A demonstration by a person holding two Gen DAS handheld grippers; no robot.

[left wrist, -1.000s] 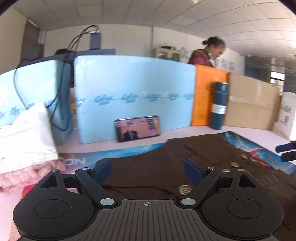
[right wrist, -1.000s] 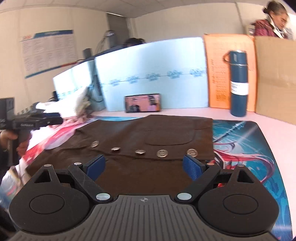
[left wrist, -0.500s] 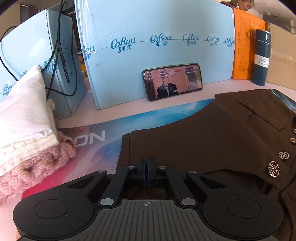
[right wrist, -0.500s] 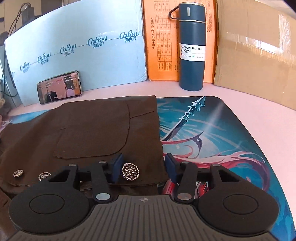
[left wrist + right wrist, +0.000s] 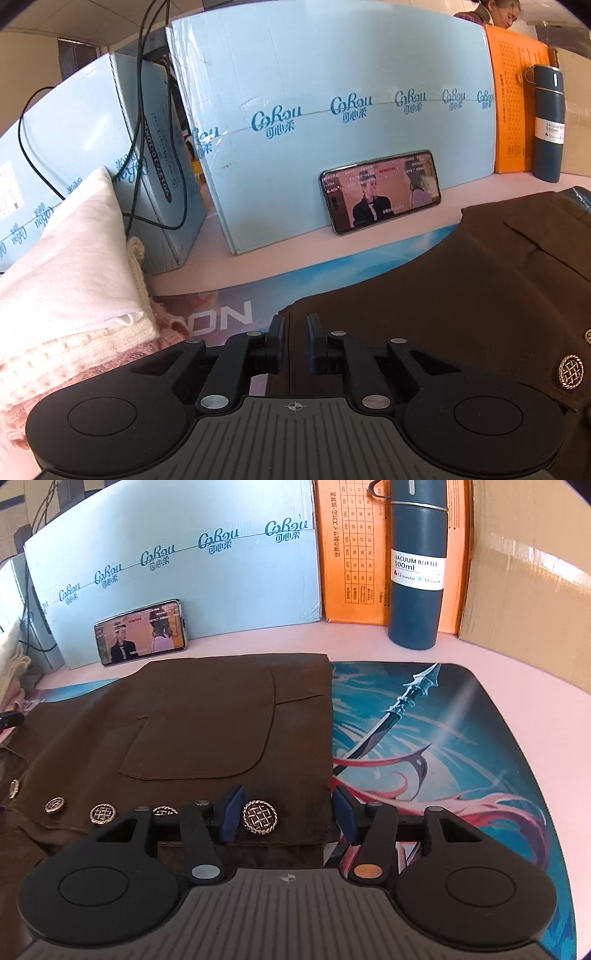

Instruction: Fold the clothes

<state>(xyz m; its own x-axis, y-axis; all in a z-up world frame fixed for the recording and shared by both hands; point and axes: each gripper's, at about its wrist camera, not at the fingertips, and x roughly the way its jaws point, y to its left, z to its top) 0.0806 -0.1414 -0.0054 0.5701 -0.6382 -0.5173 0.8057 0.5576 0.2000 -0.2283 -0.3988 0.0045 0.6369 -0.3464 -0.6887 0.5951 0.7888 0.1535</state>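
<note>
A dark brown garment (image 5: 207,723) with a patch pocket and a row of metal buttons (image 5: 259,816) lies flat on the printed desk mat (image 5: 461,738). It also shows in the left wrist view (image 5: 443,295). My left gripper (image 5: 295,341) sits low at the garment's left corner, its blue pads a narrow gap apart with the cloth edge between them. My right gripper (image 5: 288,814) is open at the garment's near right corner, its pads on either side of the end button and the hem.
A stack of folded white, cream and pink clothes (image 5: 70,288) lies at the left. A phone (image 5: 380,190) leans on light blue boxes (image 5: 332,110) at the back. A blue vacuum bottle (image 5: 417,565), an orange box and a cardboard box stand at the back right.
The left gripper's pads were shut half a second ago and now stand slightly apart at the garment's corner. The right gripper has opened a little wider over the end button.
</note>
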